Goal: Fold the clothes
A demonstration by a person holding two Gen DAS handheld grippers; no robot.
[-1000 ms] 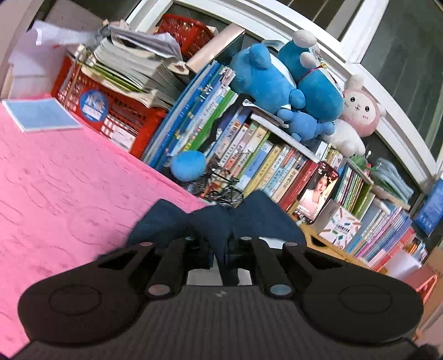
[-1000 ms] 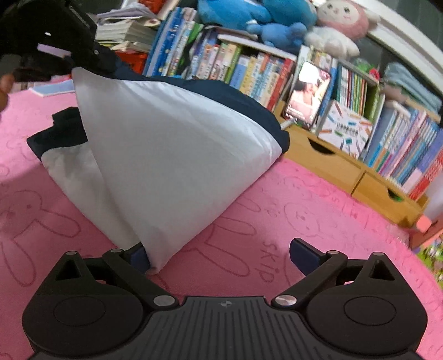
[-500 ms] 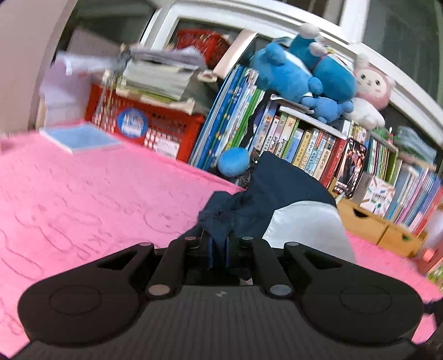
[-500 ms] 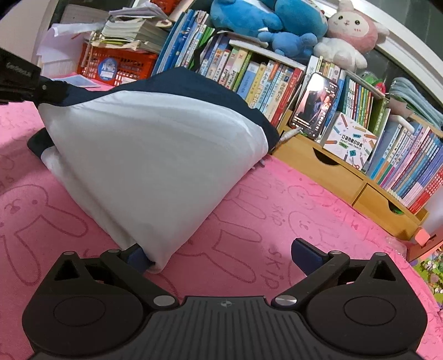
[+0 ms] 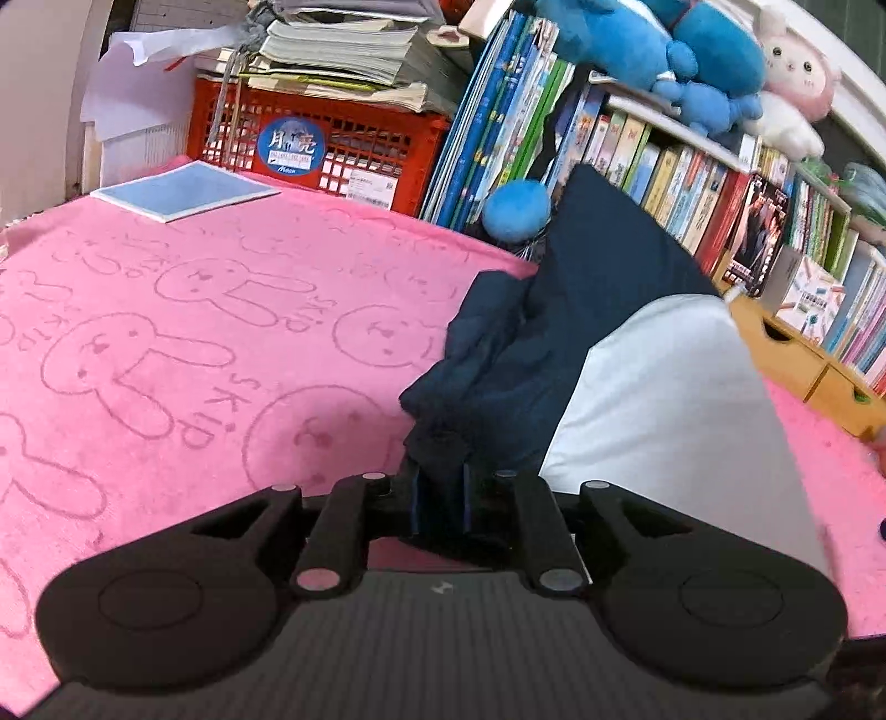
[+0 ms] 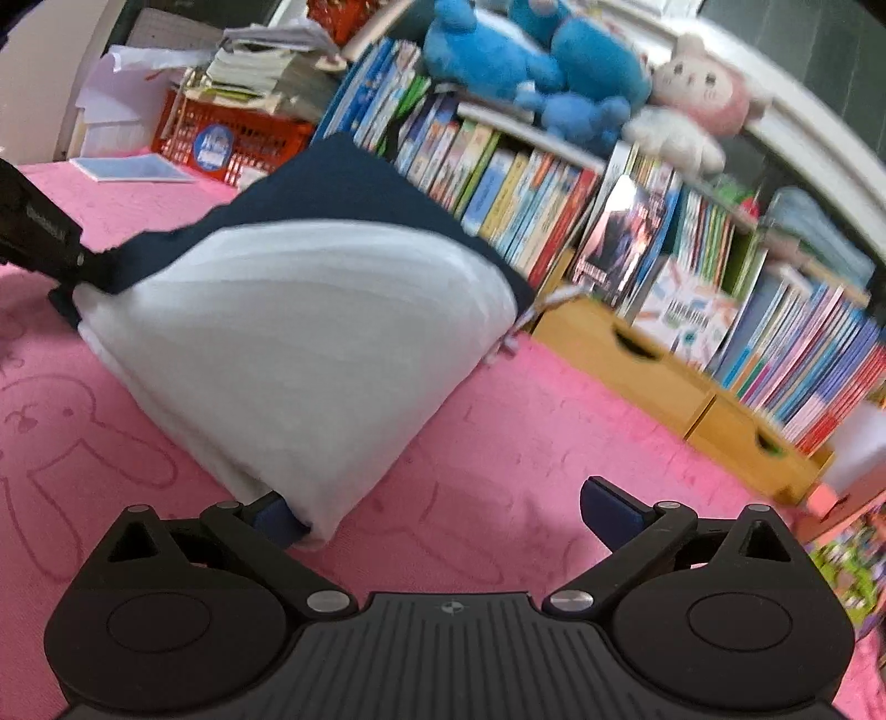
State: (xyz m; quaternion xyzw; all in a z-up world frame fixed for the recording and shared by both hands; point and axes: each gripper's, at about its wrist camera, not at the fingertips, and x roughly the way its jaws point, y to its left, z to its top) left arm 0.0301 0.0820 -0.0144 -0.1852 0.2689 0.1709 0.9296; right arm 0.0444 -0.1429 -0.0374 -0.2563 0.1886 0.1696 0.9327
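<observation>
My left gripper pinches a bunched navy edge of the garment at 6 o'clock, lifting it off the pink blanket. My right gripper sits spread wide, the garment's white corner lying against its left finger at 7 o'clock. Bookshelf at 1 o'clock.

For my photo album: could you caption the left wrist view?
Left tool shut on the shirt's navy edge, lifting it above the pink mat.

Child's bedroom: bookshelf, plush toys, bunny blanket.
</observation>
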